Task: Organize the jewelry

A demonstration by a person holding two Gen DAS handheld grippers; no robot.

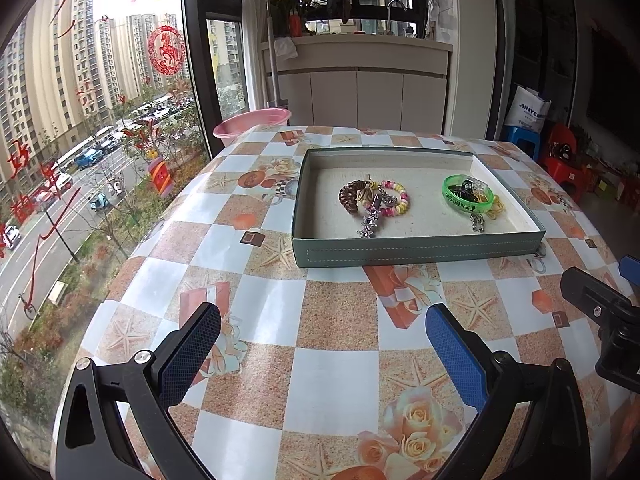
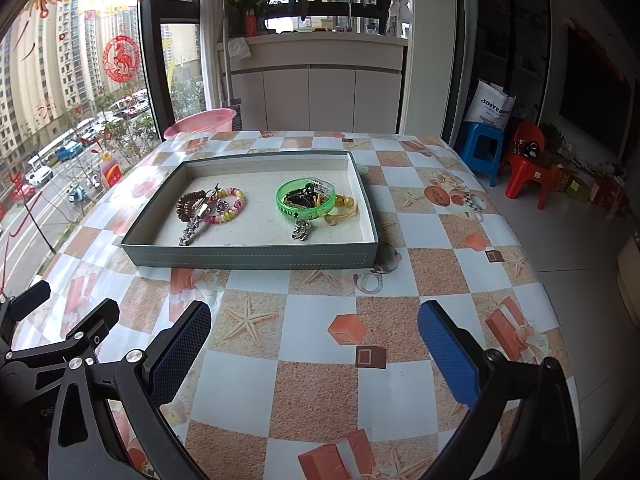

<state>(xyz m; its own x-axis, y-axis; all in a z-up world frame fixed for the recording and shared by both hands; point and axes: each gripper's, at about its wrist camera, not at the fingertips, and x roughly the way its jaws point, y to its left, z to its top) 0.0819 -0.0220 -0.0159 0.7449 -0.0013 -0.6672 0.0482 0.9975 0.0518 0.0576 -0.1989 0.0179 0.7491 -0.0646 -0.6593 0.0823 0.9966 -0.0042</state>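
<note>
Above the checkered oilcloth table (image 1: 340, 364), I am holding both claws, left gripper (image 1: 322, 354) and right gripper (image 2: 314, 354), wide and empty, risking snagging tangled bracelets in the shallow grey-green cardboard tray (image 2: 252, 258).

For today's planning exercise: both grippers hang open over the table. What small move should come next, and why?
Probably ease the right gripper forward toward the tray. Both the right gripper and the left gripper are open and empty, short of it, while the green bangle and beaded bracelet lie tangled with other pieces inside.
</note>
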